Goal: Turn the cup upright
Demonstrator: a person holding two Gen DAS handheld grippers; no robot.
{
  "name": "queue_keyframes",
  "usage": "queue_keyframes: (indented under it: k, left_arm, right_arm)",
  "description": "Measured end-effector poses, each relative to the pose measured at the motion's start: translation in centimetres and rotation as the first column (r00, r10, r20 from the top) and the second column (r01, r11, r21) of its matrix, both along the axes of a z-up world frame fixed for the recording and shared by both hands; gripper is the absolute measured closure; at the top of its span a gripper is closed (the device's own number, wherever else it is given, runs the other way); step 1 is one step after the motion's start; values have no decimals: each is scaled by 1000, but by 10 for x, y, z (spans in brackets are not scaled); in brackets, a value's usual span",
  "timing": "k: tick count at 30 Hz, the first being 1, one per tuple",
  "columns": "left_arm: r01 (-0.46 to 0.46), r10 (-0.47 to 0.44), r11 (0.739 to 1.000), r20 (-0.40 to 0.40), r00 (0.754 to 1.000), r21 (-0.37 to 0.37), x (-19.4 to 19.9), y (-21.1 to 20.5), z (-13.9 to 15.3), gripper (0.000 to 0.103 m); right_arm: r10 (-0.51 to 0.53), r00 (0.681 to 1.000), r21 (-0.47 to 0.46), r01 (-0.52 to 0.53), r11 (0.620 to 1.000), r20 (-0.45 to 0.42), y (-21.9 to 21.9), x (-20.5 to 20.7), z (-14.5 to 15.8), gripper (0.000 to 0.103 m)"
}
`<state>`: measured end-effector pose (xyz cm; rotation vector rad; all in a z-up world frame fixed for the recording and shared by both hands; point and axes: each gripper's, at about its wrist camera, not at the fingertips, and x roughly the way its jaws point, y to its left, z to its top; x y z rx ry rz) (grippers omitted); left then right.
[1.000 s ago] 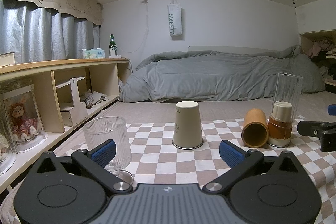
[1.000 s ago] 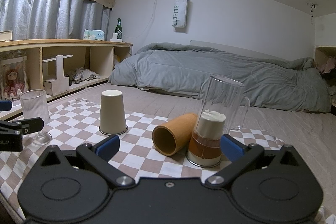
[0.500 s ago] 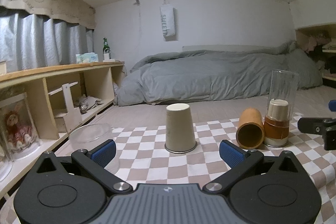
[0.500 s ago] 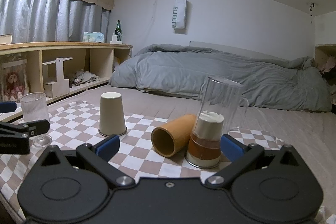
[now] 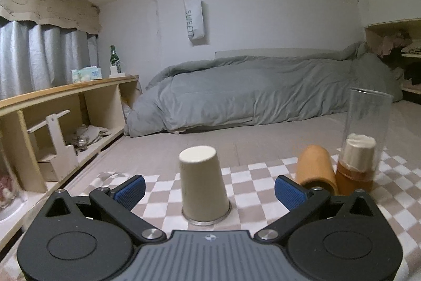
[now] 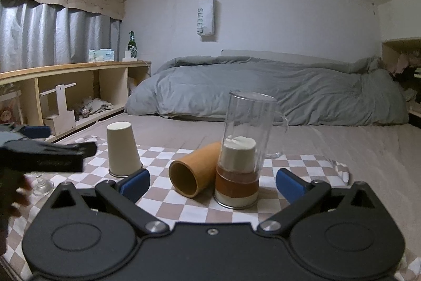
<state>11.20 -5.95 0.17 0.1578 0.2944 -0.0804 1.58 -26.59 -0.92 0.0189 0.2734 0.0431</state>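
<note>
Both tools gape wide, holding nothing. Left tool (image 5: 209, 190) frames the inverted cup (image 5: 204, 182); its rim's near edge is hidden at 6 o'clock. Right tool (image 6: 213, 182) faces the orange tumbler (image 6: 193, 174).

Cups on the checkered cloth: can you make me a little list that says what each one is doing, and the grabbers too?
cream cup: upside down, standing on its rim
orange cup: lying on its side, open mouth toward the camera
tall clear glass: mouth down over a small cream and brown cup
checkered cloth: under all the cups
left gripper: open, cream cup between its fingers, not squeezed
right gripper: open, holding nothing
</note>
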Motion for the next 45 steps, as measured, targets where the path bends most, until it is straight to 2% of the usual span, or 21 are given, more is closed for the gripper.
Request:
queue_keyframes:
  k: [4, 9, 13, 17, 23, 28, 37, 42, 45]
  left_arm:
    - [6, -7, 999, -42, 999, -37, 40, -2, 0, 0]
    - [-2, 6, 999, -106, 994, 36, 88, -10, 0, 6]
    - [-23, 30, 999, -167, 986, 47, 118, -9, 2, 9]
    - [-29, 34, 999, -280, 959, 21, 144, -4, 3, 20]
    - [-54, 72, 997, -337, 939, 63, 162, 3, -3, 40]
    - [-49, 63, 997, -302, 951, 54, 145, 8, -5, 40]
    - [-24, 34, 998, -180, 983, 61, 64, 11, -12, 40]
    - [-11, 14, 999, -131, 991, 31, 25, 11, -21, 40]
    - [-30, 27, 999, -126, 992, -21, 9, 17, -29, 41]
  right_arm:
    - [-10, 1000, 11, 10, 1000, -9, -6, 3, -2, 0]
    - [-19, 999, 21, 20, 1000, -27, -11, 9, -7, 0]
    - [-20, 999, 28, 21, 999, -40, -13, 13, -10, 0]
    - [-16, 999, 35, 18, 999, -47, -16, 15, -13, 0]
    - [-22, 998, 71, 26, 997, -60, -24, 19, -14, 0]
    - [-18, 998, 72, 22, 997, -61, -23, 19, -16, 0]
    - [-9, 998, 98, 15, 995, -60, -28, 19, -15, 0]
    - [-4, 999, 106, 10, 994, -54, -28, 18, -15, 0]
    - [-2, 999, 110, 8, 994, -54, -29, 17, -15, 0]
